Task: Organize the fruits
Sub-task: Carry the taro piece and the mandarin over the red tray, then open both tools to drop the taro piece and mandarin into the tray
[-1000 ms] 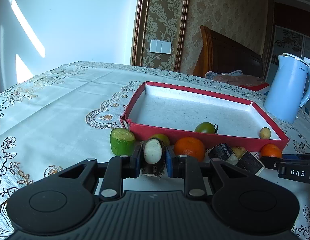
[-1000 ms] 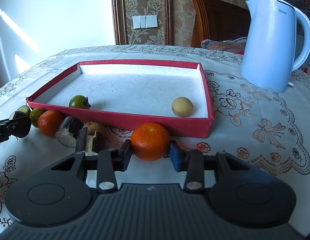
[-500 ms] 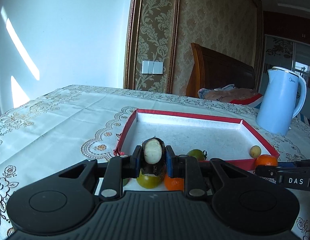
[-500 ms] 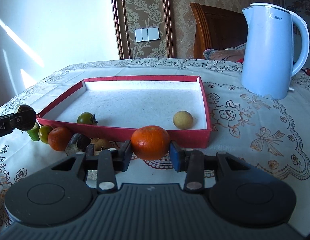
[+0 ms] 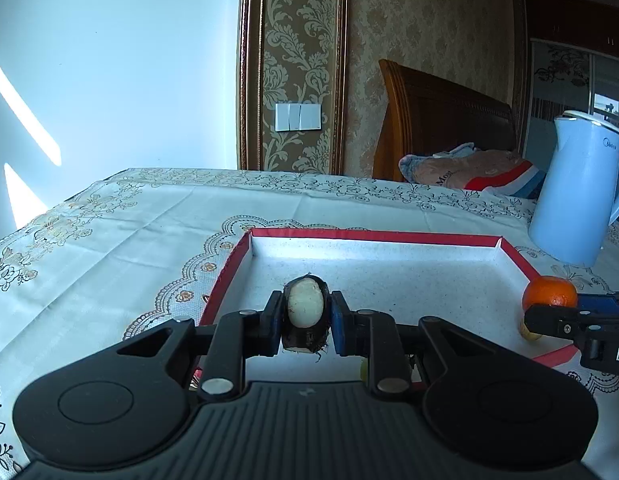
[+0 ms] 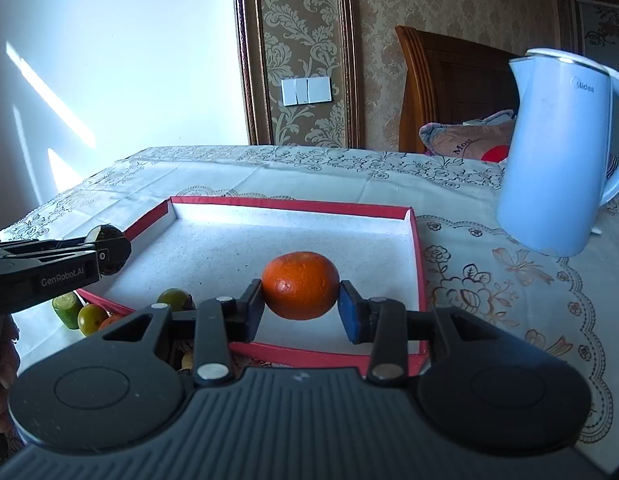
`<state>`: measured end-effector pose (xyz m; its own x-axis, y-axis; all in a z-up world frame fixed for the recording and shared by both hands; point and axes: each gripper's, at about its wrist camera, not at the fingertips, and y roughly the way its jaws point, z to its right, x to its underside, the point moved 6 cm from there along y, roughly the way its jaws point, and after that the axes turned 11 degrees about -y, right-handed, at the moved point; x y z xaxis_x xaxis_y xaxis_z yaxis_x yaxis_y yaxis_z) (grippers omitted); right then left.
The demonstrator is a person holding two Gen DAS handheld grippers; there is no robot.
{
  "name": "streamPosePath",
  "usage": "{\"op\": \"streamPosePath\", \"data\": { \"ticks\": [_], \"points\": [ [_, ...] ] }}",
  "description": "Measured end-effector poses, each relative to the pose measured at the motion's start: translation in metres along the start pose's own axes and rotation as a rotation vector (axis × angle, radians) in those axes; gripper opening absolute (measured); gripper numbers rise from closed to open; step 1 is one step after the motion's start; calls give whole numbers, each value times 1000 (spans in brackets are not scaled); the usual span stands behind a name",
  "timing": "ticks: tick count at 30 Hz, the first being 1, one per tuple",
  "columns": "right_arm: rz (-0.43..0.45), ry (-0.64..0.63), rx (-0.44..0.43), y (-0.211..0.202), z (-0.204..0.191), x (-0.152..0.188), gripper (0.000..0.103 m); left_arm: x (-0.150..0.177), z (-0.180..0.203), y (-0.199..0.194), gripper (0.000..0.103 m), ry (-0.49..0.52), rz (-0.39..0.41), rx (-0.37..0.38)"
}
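My left gripper (image 5: 304, 322) is shut on a dark-skinned fruit piece with a white cut face (image 5: 305, 308) and holds it above the near left part of the red-walled tray (image 5: 229, 268). My right gripper (image 6: 301, 306) is shut on an orange (image 6: 300, 285) and holds it above the tray (image 6: 417, 248). The orange also shows at the right of the left wrist view (image 5: 549, 291). The left gripper with its dark piece (image 6: 109, 244) shows at the left of the right wrist view.
A light blue kettle (image 6: 557, 152) stands on the tablecloth right of the tray. A green cut piece (image 6: 68, 309), a yellow-green fruit (image 6: 91, 317) and a green fruit (image 6: 173, 298) lie near the tray's near left wall. A wooden chair with cloth (image 5: 461, 168) stands behind the table.
Both grippers have risen and moved forward over the tray with their fruit held. The fruits on the table have dropped low or out of view.
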<state>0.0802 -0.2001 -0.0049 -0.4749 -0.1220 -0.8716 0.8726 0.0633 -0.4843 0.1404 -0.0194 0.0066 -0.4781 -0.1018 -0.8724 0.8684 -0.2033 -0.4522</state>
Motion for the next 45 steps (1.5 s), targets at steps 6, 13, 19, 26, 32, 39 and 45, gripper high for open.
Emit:
{"op": "streamPosePath", "data": {
  "ticks": [6,13,19,26,32,39,45],
  "points": [
    [-43,13,-2,23,-2,8,38,12,-4,25,23,-2,-81,-35],
    [-74,10,18,36,-2,15,38,17,-12,42,23,-18,-117,-67],
    [-96,21,28,46,-8,16,38,20,-7,43,23,-1,-106,-75],
    [-105,18,55,57,-23,15,38,21,-4,43,23,-3,-95,-90],
    [-104,25,61,60,-26,16,38,26,2,49,23,18,-111,-90],
    [-98,13,51,62,-39,12,38,27,6,49,23,23,-109,-76],
    [-97,13,56,62,-40,13,39,28,7,48,23,32,-106,-79]
  ]
}}
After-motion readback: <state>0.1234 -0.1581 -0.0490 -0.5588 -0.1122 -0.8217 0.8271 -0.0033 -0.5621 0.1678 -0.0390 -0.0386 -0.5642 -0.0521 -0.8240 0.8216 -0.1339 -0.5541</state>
